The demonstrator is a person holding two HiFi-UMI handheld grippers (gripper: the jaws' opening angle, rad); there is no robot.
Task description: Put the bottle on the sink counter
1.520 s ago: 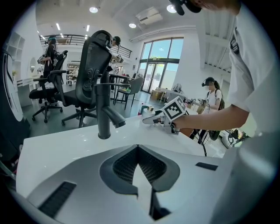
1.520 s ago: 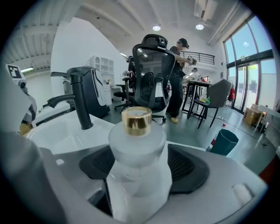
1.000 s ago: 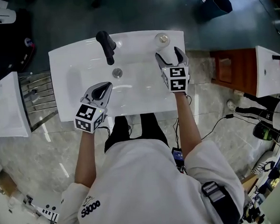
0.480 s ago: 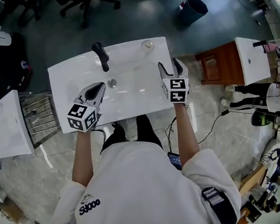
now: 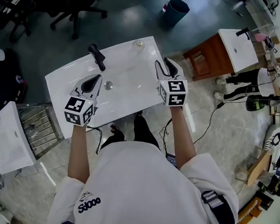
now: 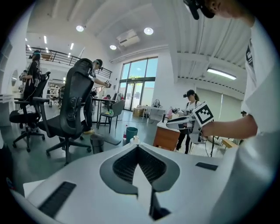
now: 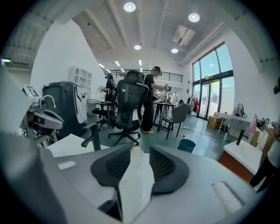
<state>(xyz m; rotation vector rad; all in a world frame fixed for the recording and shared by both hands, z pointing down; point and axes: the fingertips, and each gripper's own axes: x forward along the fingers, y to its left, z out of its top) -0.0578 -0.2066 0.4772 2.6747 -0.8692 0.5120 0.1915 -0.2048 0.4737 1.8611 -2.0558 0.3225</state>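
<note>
Bottle (image 5: 137, 44) seen standing at 1 o'clock corner of sink counter (image 5: 63, 92), near back edge. Right gripper (image 5: 164, 65) kept apart at bottle's 5 o'clock, jaws half-gapped, just been closing, nothing held. Left gripper (image 5: 93, 81) pinched together, empty. Risk: bottle toppled off edge if counter bumped.

The left gripper (image 6: 139, 148) fills the lower foreground, its two dark ribbed pads (image 6: 124, 165) meeting at their tips with nothing between them. Just past the tips shows the small pale top of the bottle (image 6: 134, 139), with a dark faucet (image 6: 98, 143) to its left and a teal bin (image 6: 131, 132) on the grey floor behind it. Farther off are a black office chair (image 6: 72, 109), a wooden cabinet (image 6: 166, 138) and several people standing in a bright hall with tall windows (image 6: 139, 83).
</note>
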